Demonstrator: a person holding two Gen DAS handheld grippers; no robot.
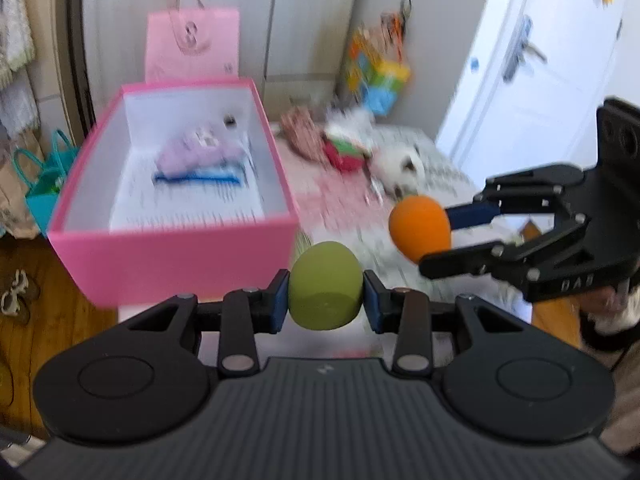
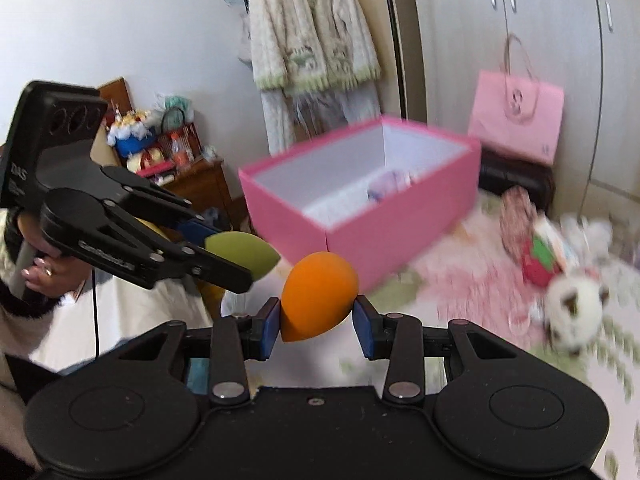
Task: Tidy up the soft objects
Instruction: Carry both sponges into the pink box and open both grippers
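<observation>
The left gripper (image 1: 326, 300) is closed partway on a green egg-shaped sponge (image 1: 325, 285), which is pressed between the two blue pads (image 1: 279, 304) and squeezed a little at its sides. Seen from the right wrist, the same green sponge (image 2: 242, 254) sticks out past the fingertips of the left gripper (image 2: 224, 256), and a person's hand (image 2: 42, 272) is wrapped round the handle behind it.

The right gripper (image 2: 318, 318) is likewise closed partway, on an orange teardrop-shaped sponge (image 2: 316, 296); the sponge is gripped at its lower half, with its rounded end up and ahead of the pads. From the left wrist the orange sponge (image 1: 420, 226) is seen held in the right gripper (image 1: 434, 236), to the right of the left gripper and a little ahead of it. The two sponges are near each other but not touching.

Ahead of the left gripper and to its left an open pink box (image 1: 176, 248) with a white inside is seen; a lilac soft item (image 1: 192, 156) and something blue (image 1: 198, 178), both blurred, lie on its floor. From the right gripper the pink box (image 2: 400, 236) lies ahead and slightly right.

Beyond the box a pink paper bag (image 1: 192, 46) stands against white cupboard doors (image 1: 312, 16). To the right of the box, on a patterned bedcover (image 2: 460, 280), a blurred heap of soft things is spread: a red and green piece (image 2: 540, 264), a patterned pouch (image 2: 516, 216) and a white plush toy (image 2: 576, 304). A pale fluffy coat (image 2: 312, 32) hangs on the wall ahead of the right gripper.
</observation>
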